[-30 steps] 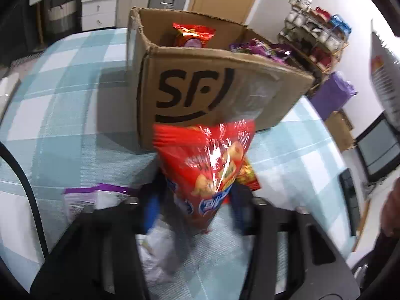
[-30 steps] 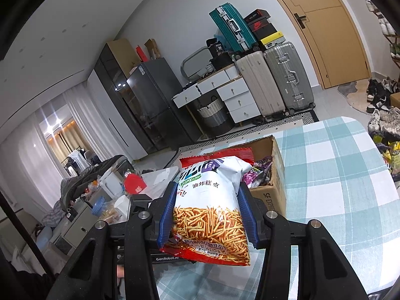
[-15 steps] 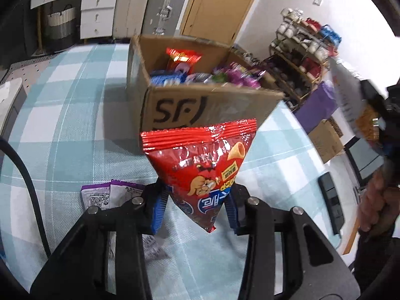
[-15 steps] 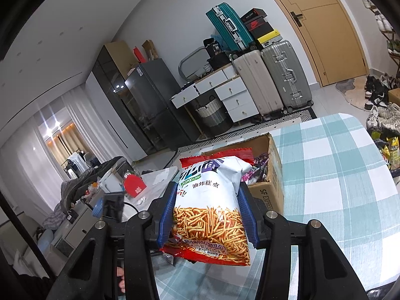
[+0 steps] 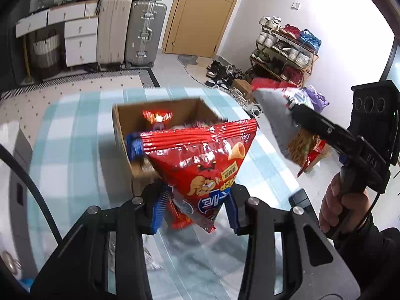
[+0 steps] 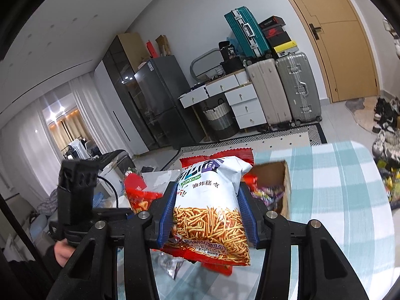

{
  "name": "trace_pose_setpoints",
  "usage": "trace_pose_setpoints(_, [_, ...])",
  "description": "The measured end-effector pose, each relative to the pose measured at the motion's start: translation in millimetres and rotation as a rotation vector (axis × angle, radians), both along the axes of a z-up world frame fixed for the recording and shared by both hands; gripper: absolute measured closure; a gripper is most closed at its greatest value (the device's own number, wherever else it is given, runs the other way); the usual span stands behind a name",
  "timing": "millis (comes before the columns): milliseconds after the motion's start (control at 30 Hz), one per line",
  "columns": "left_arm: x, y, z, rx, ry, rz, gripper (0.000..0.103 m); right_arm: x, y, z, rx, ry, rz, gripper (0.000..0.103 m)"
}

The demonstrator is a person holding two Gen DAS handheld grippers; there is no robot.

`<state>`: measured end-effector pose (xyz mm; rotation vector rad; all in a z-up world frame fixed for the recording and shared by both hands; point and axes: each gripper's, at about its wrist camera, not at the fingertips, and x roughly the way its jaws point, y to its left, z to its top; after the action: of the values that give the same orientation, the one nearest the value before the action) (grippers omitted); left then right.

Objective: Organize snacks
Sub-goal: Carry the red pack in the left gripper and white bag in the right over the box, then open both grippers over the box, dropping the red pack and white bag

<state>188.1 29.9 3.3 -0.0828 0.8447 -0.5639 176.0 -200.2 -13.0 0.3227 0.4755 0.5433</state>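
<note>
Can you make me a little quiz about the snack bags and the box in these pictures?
1. True or false: the left gripper is holding nothing.
2. Which bag does the right gripper hold? A) a purple candy pack B) the white bag of fried sticks C) a blue bag
3. Fill in: beyond both bags stands an open ____ with snacks already inside.

Key:
1. False. Its jaws are shut on the red snack bag.
2. B.
3. cardboard box, standing on the checked tablecloth.
</note>
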Motion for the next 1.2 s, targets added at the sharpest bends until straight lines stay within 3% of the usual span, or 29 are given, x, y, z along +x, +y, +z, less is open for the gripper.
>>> trace_pose_setpoints(100, [15, -3, 21, 0.006, -0.016, 0.007, 0.066, 17, 3, 11, -0.009, -0.005, 0.003, 0.055])
trace_pose_setpoints(267, [52, -10, 40, -0.017, 0.023, 0.016, 0.066, 43, 9, 30, -0.044, -0.012, -0.003, 0.055])
trace_pose_setpoints(433, [96, -18, 36, 0.013, 0.046, 0.04, 0.066, 75, 14, 35, -0.089, 0.007, -0.019, 0.055])
trace_pose_setpoints(667, [159, -30, -1, 0.066, 0.127, 0.047, 0.066, 118, 17, 13, -0.128, 0.088, -0.05, 0.055])
trace_pose_setpoints(1033, [196, -36, -68, 0.088, 0.235, 0.06, 0.065, 167, 25, -38, -0.18, 0.216, -0.037, 0.055])
trace_pose_setpoints(1167, [200, -36, -84, 0.123, 0.282, 0.065, 0.064, 173, 26, -47, -0.198, 0.223, -0.039, 0.047])
trace_pose_setpoints(1200, [200, -36, -86, 0.131, 0.294, 0.069, 0.063, 173, 25, -48, -0.194, 0.224, -0.037, 0.04])
